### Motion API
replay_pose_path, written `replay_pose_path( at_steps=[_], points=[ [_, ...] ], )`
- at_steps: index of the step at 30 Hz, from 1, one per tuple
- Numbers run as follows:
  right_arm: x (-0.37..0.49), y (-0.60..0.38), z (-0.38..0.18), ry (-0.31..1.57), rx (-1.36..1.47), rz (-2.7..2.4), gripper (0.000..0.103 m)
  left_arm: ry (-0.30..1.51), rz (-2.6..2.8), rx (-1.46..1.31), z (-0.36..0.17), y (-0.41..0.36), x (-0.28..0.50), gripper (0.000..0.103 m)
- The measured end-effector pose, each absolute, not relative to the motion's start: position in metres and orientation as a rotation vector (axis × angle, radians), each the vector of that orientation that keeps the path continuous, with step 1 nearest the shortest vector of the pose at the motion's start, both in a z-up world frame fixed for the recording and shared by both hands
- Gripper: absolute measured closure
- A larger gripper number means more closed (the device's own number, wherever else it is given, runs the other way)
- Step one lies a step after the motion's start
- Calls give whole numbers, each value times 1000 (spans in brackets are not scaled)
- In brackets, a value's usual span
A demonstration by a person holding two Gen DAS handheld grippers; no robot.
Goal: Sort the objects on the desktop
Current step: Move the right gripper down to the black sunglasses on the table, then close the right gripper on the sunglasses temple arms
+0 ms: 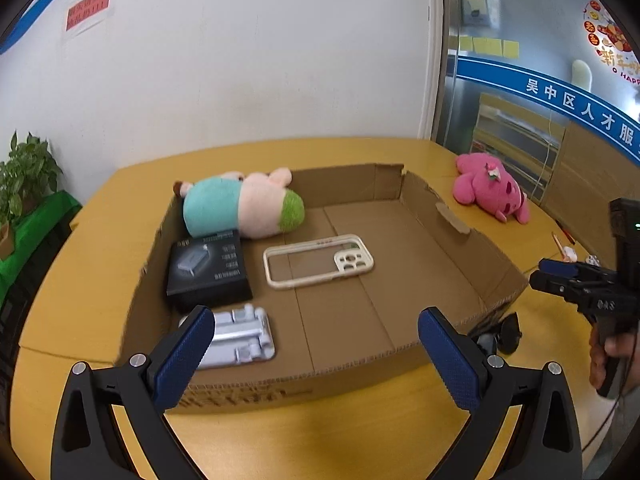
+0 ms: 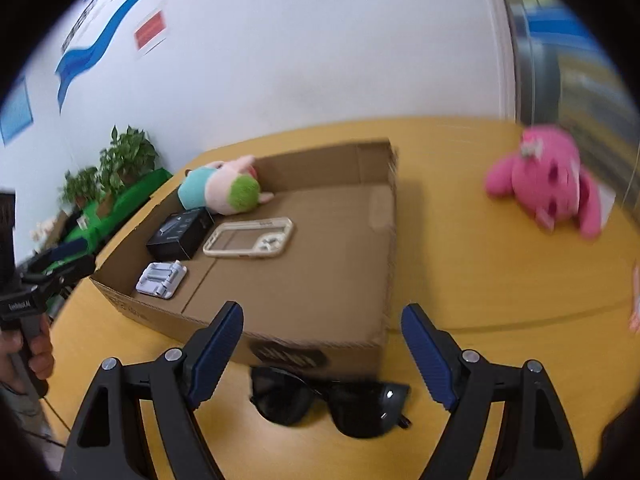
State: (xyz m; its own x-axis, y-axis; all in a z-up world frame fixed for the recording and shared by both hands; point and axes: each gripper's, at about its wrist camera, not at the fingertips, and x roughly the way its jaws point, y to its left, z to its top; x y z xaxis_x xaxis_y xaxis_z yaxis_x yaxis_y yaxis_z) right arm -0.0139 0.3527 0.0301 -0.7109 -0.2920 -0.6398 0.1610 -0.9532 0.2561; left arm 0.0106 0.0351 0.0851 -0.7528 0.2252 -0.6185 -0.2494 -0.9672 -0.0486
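Observation:
A shallow cardboard box (image 1: 400, 248) (image 2: 320, 272) on the yellow table holds a pig plush (image 1: 240, 208) (image 2: 224, 192), a black box (image 1: 208, 268) (image 2: 180, 232), a clear phone case (image 1: 318, 260) (image 2: 248, 238) and a white stand (image 1: 240, 336) (image 2: 162, 278). My left gripper (image 1: 316, 344) is open and empty over the box's near edge. My right gripper (image 2: 322, 344) is open and empty above black sunglasses (image 2: 328, 400), which lie on the table in front of the box; they also show in the left wrist view (image 1: 500, 334). A pink plush (image 1: 492, 190) (image 2: 552, 184) lies on the table right of the box.
Potted plants (image 1: 24, 176) (image 2: 116, 168) stand on a green-covered surface left of the table. A white wall is behind the table and a glass partition (image 1: 520, 80) is to the right. Small items (image 1: 570, 254) lie near the table's right edge.

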Motion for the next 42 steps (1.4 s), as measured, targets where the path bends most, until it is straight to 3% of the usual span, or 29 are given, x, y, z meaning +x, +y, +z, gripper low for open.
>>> replay_pose_path(
  at_steps=[2,5,11,23,33,36,37,42],
  points=[
    [-22,372,7,-288,1159,-2595,21,36,2698,-989,76,34,13,0],
    [-29,374,-24,-179,1286,-2489,22,7,2677,-1037,64,34,15,0],
    [-37,363,-49,-145,1314,-2361,21,13,2655,-1072,56,37,16,0],
    [40,284,-36,65,1288,-2100,21,-35,2600,-1131,40,34,8,0],
    [28,264,-49,1,1371,-2299,21,-259,2331,-1330,4,53,11,0],
    [39,251,-49,45,1384,-2335,42,-351,2221,-1393,-13,61,14,1],
    [43,244,-49,79,1384,-2348,56,-375,2191,-1411,-18,64,14,1],
    [53,234,-48,44,1363,-2370,63,-423,2058,-1485,-36,84,14,2]
  ],
)
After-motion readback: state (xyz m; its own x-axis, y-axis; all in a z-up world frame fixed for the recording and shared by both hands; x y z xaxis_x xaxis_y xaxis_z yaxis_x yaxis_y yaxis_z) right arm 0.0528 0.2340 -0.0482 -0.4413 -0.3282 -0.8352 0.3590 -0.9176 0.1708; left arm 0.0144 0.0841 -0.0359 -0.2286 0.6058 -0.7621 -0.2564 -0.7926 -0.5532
